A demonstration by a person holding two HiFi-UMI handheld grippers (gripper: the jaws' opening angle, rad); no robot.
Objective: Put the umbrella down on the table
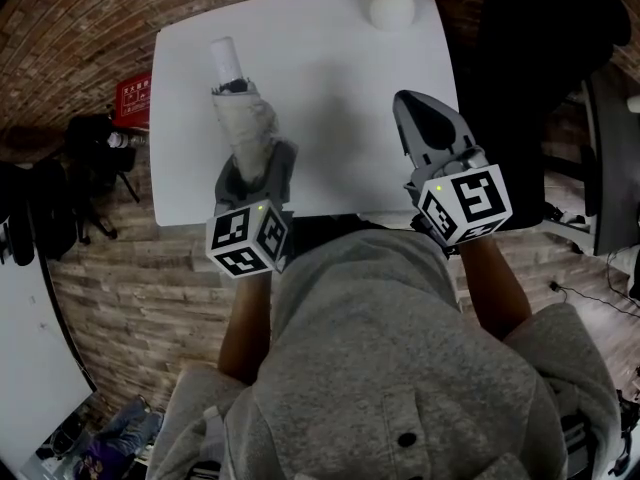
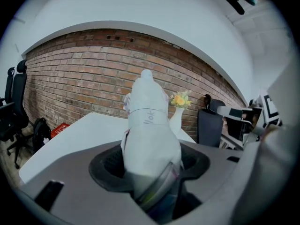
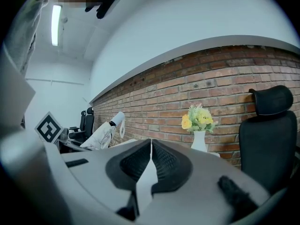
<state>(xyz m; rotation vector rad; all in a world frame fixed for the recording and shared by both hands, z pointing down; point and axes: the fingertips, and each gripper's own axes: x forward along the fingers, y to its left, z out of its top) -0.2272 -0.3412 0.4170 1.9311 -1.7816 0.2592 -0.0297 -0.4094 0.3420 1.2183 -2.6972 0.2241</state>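
Note:
A folded pale grey umbrella (image 1: 243, 123) lies along the left part of the white table (image 1: 330, 88), its white handle end (image 1: 225, 58) pointing away from me. My left gripper (image 1: 255, 168) is shut on its near end. In the left gripper view the umbrella (image 2: 149, 125) fills the gap between the jaws of that gripper (image 2: 150, 172). From the right gripper view the umbrella (image 3: 101, 135) slants upward at the left; whether it touches the table I cannot tell. My right gripper (image 1: 420, 103) hovers over the table's right side, shut and holding nothing, its jaws (image 3: 150, 144) pressed together.
A white vase with yellow flowers (image 1: 393, 3) stands at the table's far edge, also in the right gripper view (image 3: 198, 125). A black office chair (image 1: 540, 78) is to the right of the table. A red box (image 1: 132, 98) and dark gear sit on the floor at the left.

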